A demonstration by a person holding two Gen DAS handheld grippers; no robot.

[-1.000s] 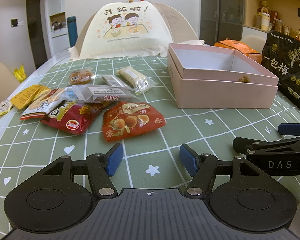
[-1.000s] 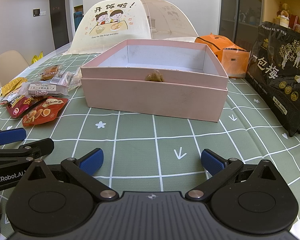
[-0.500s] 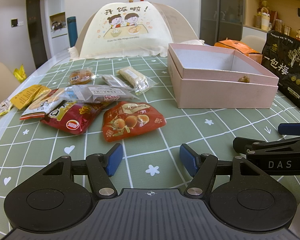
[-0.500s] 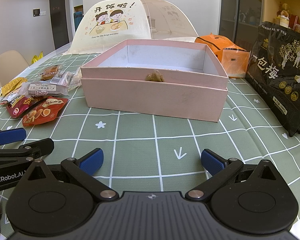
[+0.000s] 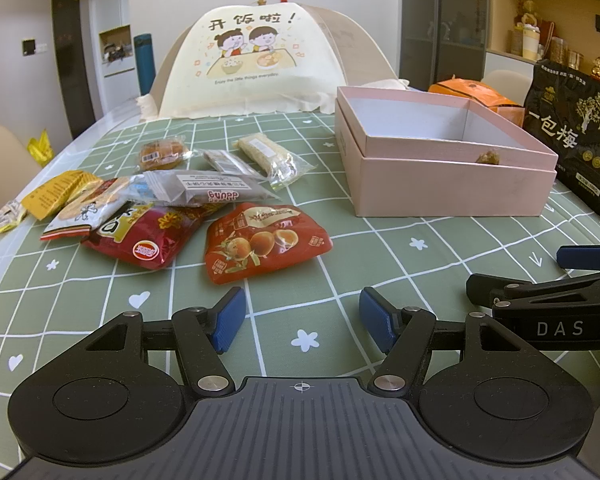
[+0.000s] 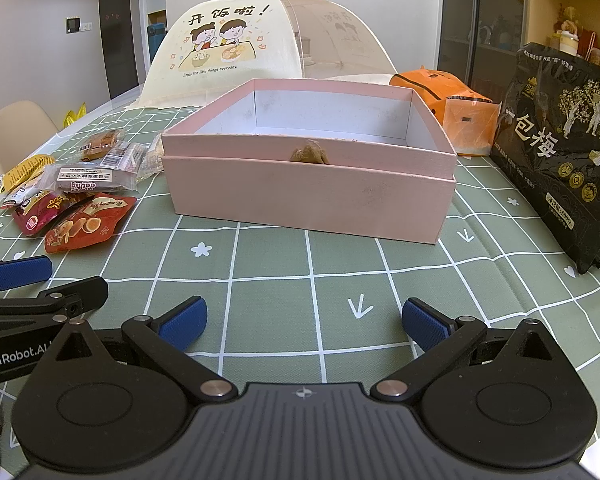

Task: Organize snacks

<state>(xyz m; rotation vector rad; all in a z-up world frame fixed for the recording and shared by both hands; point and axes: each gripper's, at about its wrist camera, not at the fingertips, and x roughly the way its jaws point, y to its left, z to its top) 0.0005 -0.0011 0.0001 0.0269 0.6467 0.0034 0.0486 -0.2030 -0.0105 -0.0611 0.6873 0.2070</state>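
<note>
Several snack packets lie on the green checked tablecloth (image 5: 148,312): a red pouch with orange fruit (image 5: 264,242), a dark red bag (image 5: 148,236), a grey wrapped bar (image 5: 208,190) and yellow packets (image 5: 56,192). An open pink box (image 5: 444,168) stands to their right, seen straight ahead in the right wrist view as the pink box (image 6: 312,184). My left gripper (image 5: 302,320) hovers open over the cloth just short of the red pouch. My right gripper (image 6: 304,320) is open too, in front of the box, with nothing between its fingers.
A cream mesh food cover (image 5: 256,60) stands at the back. A black plum bag (image 6: 560,148) and an orange carton (image 6: 448,108) sit right of the box. A pale chair (image 6: 12,128) is at the table's left edge.
</note>
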